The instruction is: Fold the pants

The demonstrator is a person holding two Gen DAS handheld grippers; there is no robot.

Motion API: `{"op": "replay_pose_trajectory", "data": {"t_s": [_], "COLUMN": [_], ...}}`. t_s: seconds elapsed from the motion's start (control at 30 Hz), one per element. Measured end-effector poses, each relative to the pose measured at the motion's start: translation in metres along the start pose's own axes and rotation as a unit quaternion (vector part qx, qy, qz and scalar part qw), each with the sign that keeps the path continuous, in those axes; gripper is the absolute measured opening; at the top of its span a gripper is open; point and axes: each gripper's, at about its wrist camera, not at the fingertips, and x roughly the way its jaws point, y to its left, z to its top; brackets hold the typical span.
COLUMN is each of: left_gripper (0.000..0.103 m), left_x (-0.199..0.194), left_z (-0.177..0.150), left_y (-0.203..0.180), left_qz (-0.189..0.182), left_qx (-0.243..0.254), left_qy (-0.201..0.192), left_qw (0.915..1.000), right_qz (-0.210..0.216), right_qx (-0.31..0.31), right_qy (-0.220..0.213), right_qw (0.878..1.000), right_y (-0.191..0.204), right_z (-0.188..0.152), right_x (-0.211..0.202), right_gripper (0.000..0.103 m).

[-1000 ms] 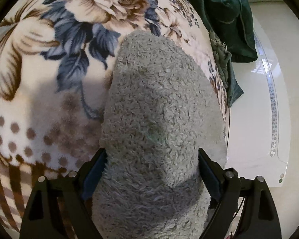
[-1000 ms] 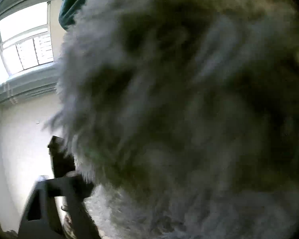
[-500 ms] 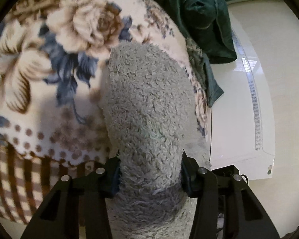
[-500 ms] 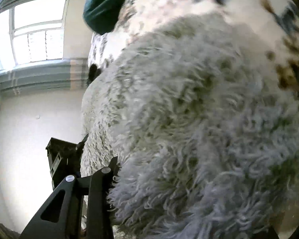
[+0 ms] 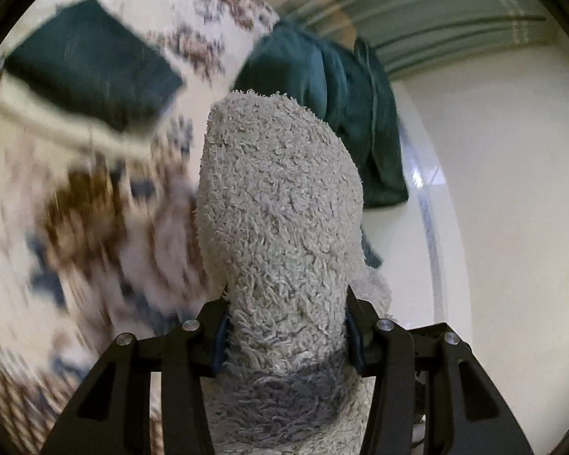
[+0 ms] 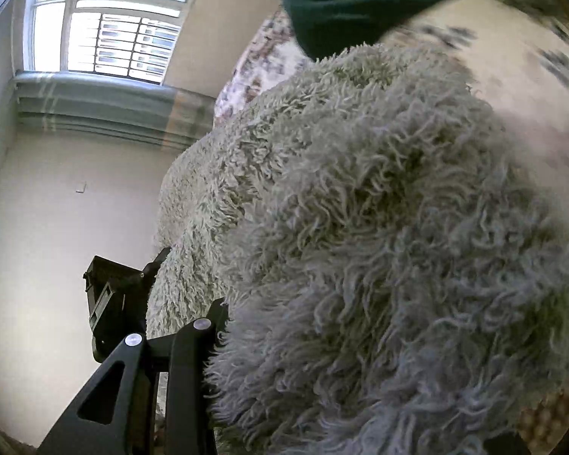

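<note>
- Left gripper (image 5: 284, 337): jaws narrowed about halfway, both pads pressed into the fluffy grey pants (image 5: 280, 204), which rise toward 12 o'clock over the floral blanket (image 5: 95, 208).
- Folded dark green cloth (image 5: 91, 64) at 10 o'clock.
- Right gripper (image 6: 284, 341): one finger (image 6: 186, 371) visible at 7 o'clock against the pile; pants (image 6: 379, 246) fill the view, apparently gripped.

One pair of fleece pants (image 5: 280, 227) runs from 6 o'clock to the centre of the left view; in the right view the same pants (image 6: 379, 246) fill the middle and the 4 o'clock side. Two tools: the left tool (image 5: 284, 330) at 6 o'clock shows both fingers, the right tool (image 6: 223, 326) at 7 o'clock shows one. One floral blanket (image 5: 95, 208) at 9 o'clock. Two green cloths: a folded one (image 5: 91, 64) at 10 o'clock, a crumpled one (image 5: 345, 113) at 1 o'clock. One window (image 6: 102, 26) at 11 o'clock in the right view.
</note>
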Motion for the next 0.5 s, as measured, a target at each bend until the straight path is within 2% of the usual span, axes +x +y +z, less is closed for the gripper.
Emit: {"op": "replay_pose_trajectory", "data": {"t_s": [0.03, 0.2, 0.3, 0.4, 0.5], "left_gripper": [0.044, 0.044, 0.044, 0.044, 0.044], "left_x": [-0.009, -0.040, -0.049, -0.050, -0.042], "left_z": [0.031, 0.167, 0.239, 0.287, 0.313], "left_y": [0.009, 0.057, 0.100, 0.142, 0.190], "left_qz": [-0.008, -0.014, -0.005, 0.012, 0.035], "left_qx": [-0.001, 0.013, 0.013, 0.010, -0.002], "left_qy": [-0.003, -0.021, -0.035, -0.048, -0.045], "left_qw": [1.0000, 0.9996, 0.9993, 0.9987, 0.9983], "right_qz": [0.000, 0.011, 0.014, 0.003, -0.023], "right_qx": [-0.004, -0.020, -0.023, -0.031, -0.030], "right_qy": [-0.005, -0.019, -0.018, -0.006, 0.015], "right_qw": [1.000, 1.000, 0.999, 0.999, 0.999], "right_y": [0.022, 0.071, 0.099, 0.111, 0.107], "right_z": [0.011, 0.024, 0.052, 0.069, 0.077], "right_x": [0.026, 0.099, 0.180, 0.248, 0.303], "right_gripper": [0.038, 0.038, 0.038, 0.038, 0.038]}}
